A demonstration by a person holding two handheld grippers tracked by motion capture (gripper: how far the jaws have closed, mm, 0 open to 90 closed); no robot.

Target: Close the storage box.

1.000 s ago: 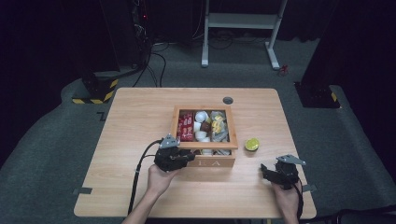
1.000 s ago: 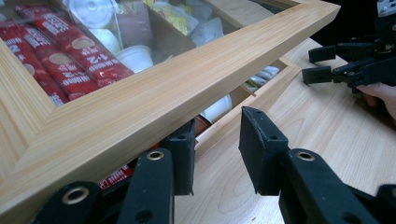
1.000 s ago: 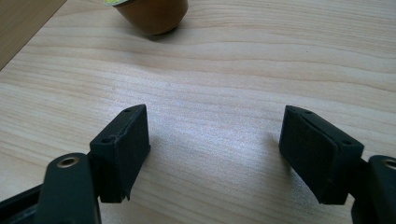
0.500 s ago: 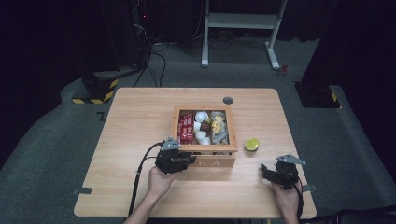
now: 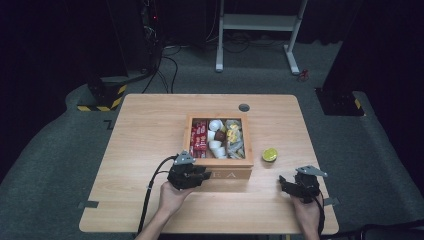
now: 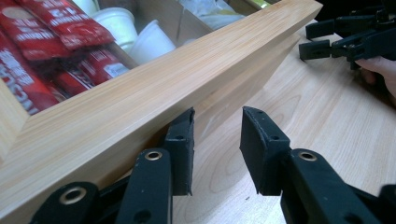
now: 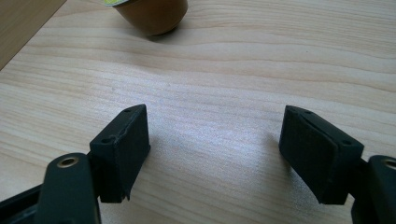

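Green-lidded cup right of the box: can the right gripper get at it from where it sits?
Probably yes. The right gripper has its fingers open over bare table, with the cup ahead and nothing between them. The wooden box stands off to the side, clear of that path.

Wooden box (image 5: 218, 174) front wall at 6 o'clock reads "EA"; red packets (image 6: 32, 56) print unreadable.
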